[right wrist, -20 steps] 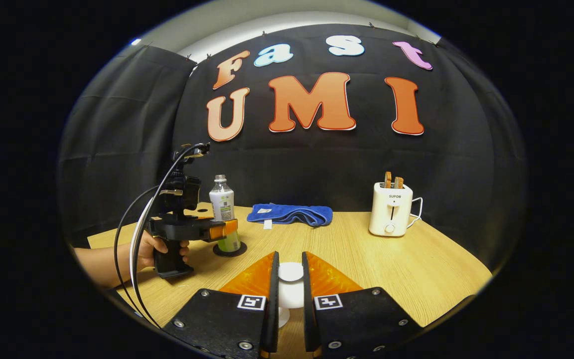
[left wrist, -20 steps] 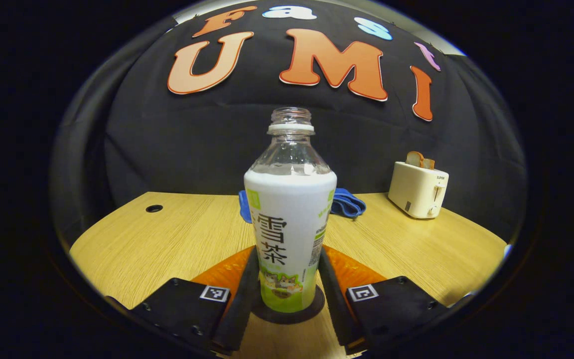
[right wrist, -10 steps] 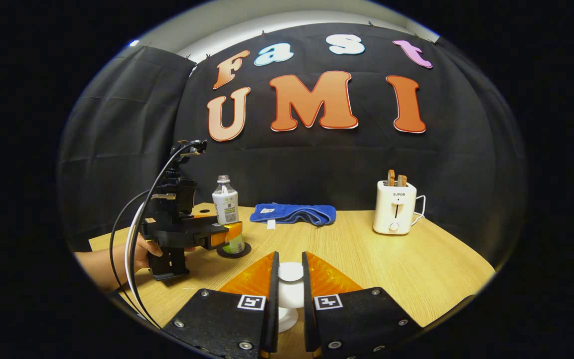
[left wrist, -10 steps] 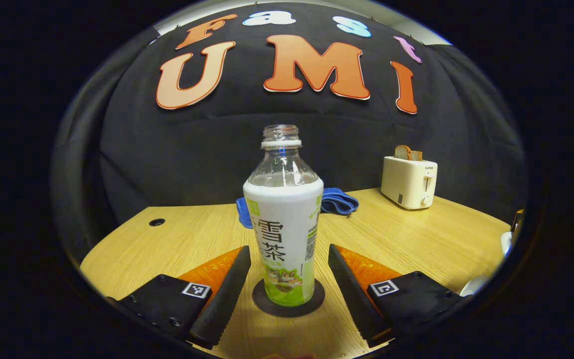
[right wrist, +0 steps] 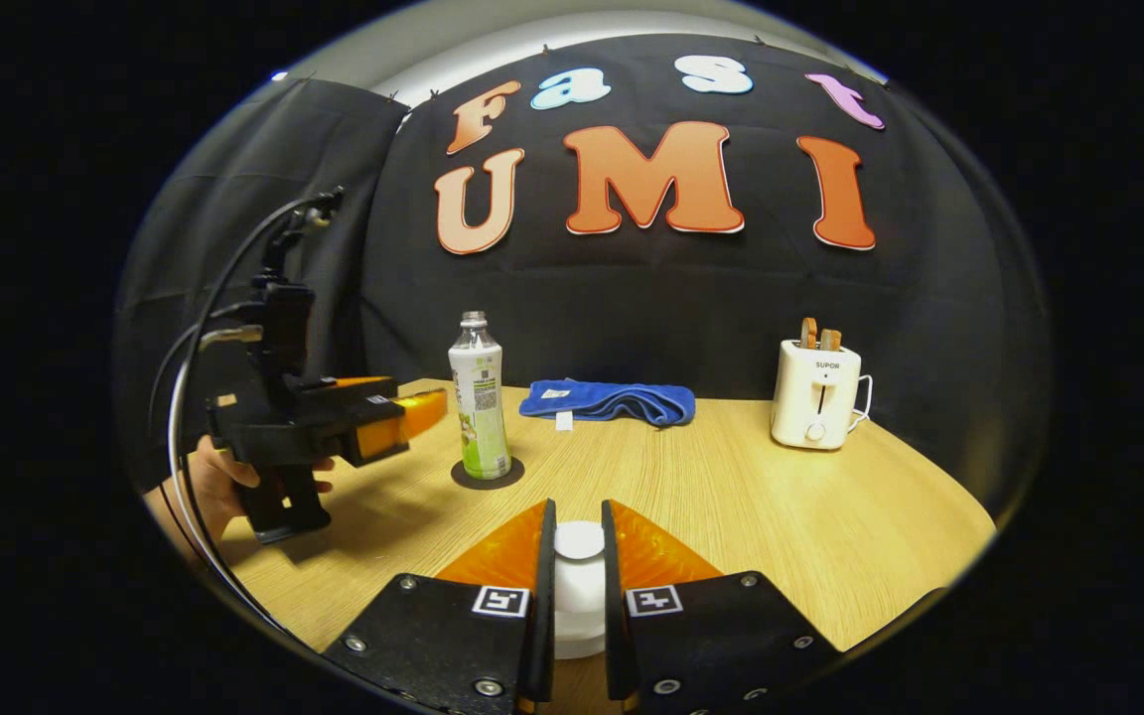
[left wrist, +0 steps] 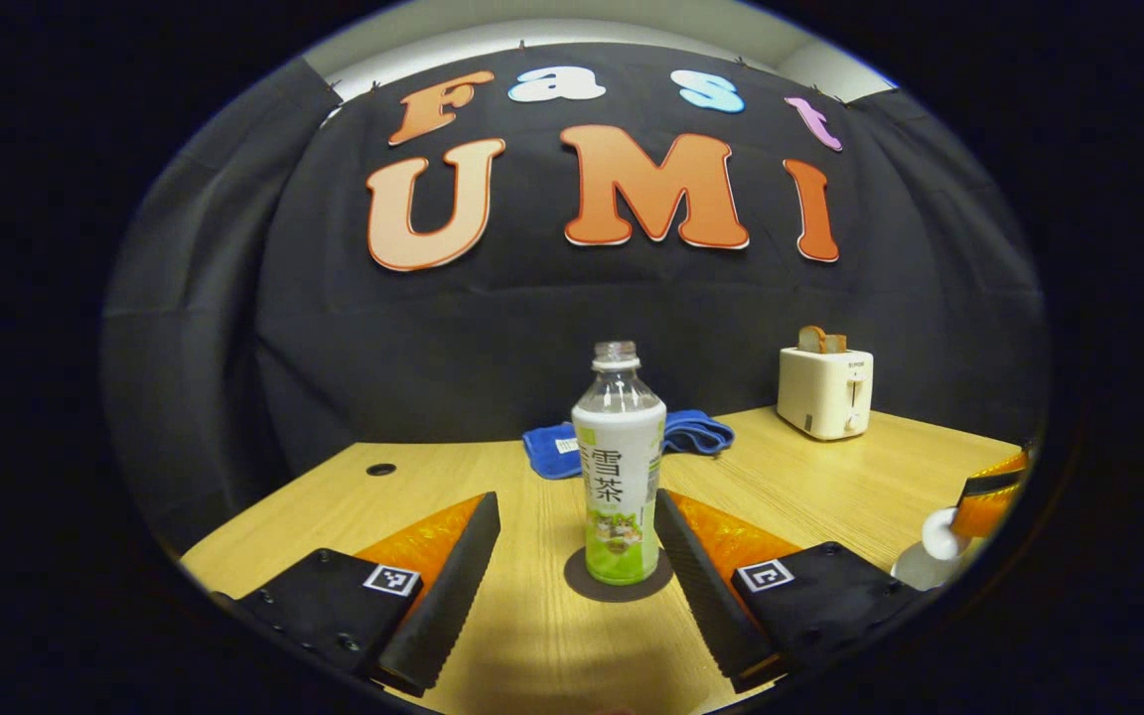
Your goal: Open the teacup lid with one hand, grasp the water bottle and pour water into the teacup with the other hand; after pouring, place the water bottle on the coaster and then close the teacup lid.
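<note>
The water bottle (left wrist: 619, 467), clear with a white and green label and no cap, stands upright on the dark round coaster (left wrist: 579, 588). My left gripper (left wrist: 577, 500) is open, drawn back from the bottle, touching nothing. In the right gripper view the bottle (right wrist: 480, 407) and coaster (right wrist: 463, 476) sit mid-left, with the left gripper (right wrist: 423, 412) held by a hand (right wrist: 214, 477) beside them. My right gripper (right wrist: 577, 508) is shut on the white teacup lid knob (right wrist: 579, 541). A white body (right wrist: 579, 616) shows below; whether the lid rests on the cup is unclear.
A folded blue towel (right wrist: 607, 400) lies at the back of the wooden table (right wrist: 781, 516). A cream toaster (right wrist: 815, 405) with bread slices stands at the back right. A cable hole (left wrist: 380, 469) is in the table's far left.
My left gripper opened, let go of the bottle on the coaster and backed away from it. My right gripper stays shut on the lid knob.
</note>
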A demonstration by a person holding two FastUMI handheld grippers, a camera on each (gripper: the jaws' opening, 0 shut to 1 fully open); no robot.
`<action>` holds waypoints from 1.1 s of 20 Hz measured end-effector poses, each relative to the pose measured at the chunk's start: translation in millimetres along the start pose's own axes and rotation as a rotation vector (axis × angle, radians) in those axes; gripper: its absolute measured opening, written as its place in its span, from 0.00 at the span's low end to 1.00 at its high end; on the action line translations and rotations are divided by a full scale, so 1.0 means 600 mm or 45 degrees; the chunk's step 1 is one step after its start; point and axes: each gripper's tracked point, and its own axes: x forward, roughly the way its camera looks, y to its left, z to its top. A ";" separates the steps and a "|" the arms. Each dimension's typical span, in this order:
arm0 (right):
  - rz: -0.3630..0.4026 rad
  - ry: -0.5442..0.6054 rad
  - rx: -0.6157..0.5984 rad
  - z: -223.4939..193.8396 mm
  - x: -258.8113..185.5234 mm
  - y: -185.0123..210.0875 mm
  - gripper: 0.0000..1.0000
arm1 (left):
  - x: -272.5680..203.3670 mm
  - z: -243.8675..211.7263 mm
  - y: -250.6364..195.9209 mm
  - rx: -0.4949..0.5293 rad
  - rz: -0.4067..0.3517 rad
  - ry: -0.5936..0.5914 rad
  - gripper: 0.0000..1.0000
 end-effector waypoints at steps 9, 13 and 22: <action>0.009 0.049 -0.008 -0.033 0.012 0.012 0.21 | -0.039 -0.002 0.020 -0.016 0.040 -0.016 1.00; 0.009 0.046 -0.031 -0.036 0.008 0.016 0.21 | -0.041 -0.007 0.019 -0.031 0.044 -0.006 1.00; -0.008 0.064 0.002 -0.039 0.001 0.014 0.21 | -0.051 0.000 0.001 -0.019 0.029 -0.016 0.96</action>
